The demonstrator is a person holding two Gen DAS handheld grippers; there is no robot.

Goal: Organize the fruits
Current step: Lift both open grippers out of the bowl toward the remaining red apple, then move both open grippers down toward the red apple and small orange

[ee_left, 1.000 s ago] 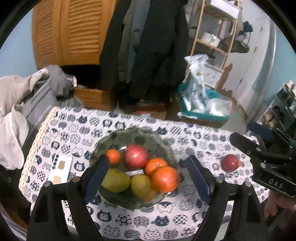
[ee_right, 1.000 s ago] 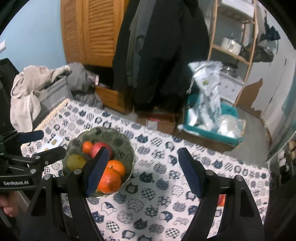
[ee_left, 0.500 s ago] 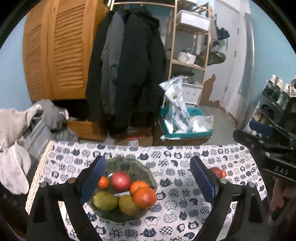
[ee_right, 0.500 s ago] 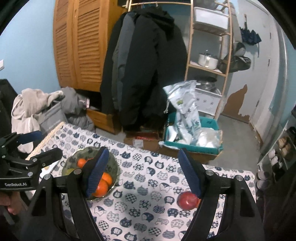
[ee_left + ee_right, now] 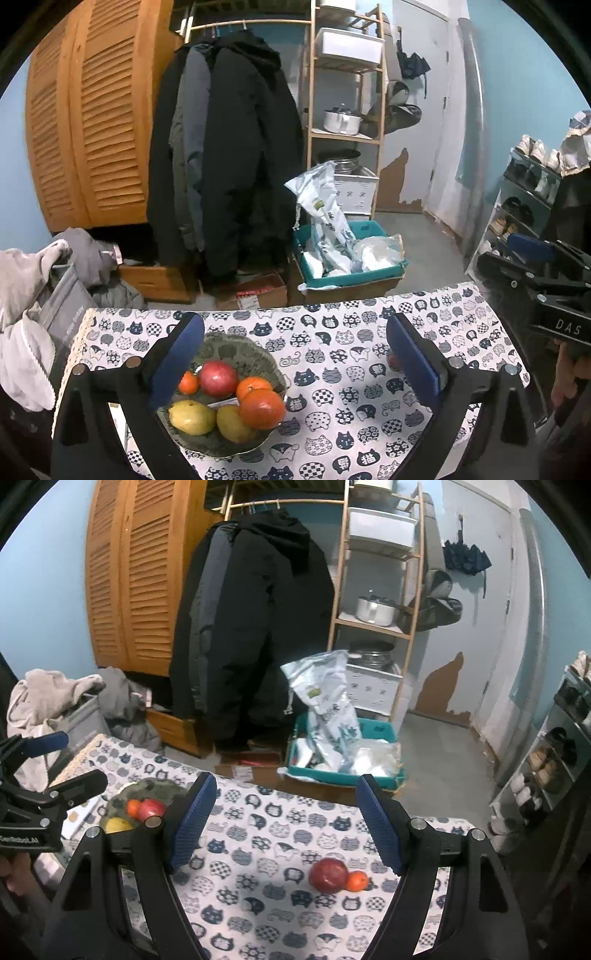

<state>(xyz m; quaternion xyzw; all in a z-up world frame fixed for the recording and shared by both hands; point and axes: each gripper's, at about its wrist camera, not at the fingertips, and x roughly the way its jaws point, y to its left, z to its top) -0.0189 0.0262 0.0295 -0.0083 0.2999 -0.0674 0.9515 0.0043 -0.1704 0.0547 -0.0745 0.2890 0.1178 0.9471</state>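
Left tool (image 5: 295, 363) fills the lower part of its view, tilted down over the counter (image 5: 332, 435), blue pads (image 5: 177, 360) spread wide and opening further, nothing between them but air. Just past the left pad sits the green bowl (image 5: 243, 350) at lower centre-left, holding two yellow pears (image 5: 192, 417), a red apple (image 5: 218, 378), a small orange (image 5: 189, 383) and two larger oranges (image 5: 262, 408). Behind the right pad a sliver of red fruit (image 5: 393, 362) peeks out on the cat-print cloth.

Right tool (image 5: 284, 827) sits the same way in its own view, angled down, jaws apart and empty. Between its pads, lower right of centre, a red apple on the cloth (image 5: 328, 875) lies touching a small orange beside it (image 5: 357, 881), well apart from the bowl, which shows at the left edge of that view.

The right tool also juts in at the right edge of the left view, a hand (image 5: 570, 373) gripping it below. Farther back: a teal crate (image 5: 351, 273) on the floor, dark coats (image 5: 229, 155) on a rail, a wooden shelf (image 5: 347, 110).

Against a second ago, both views take in far more of the room: the bowl has dropped lower and looks smaller, and the left pads stand wider than before. The two loose fruits, out of the right view a second ago, now lie plainly between its pads.
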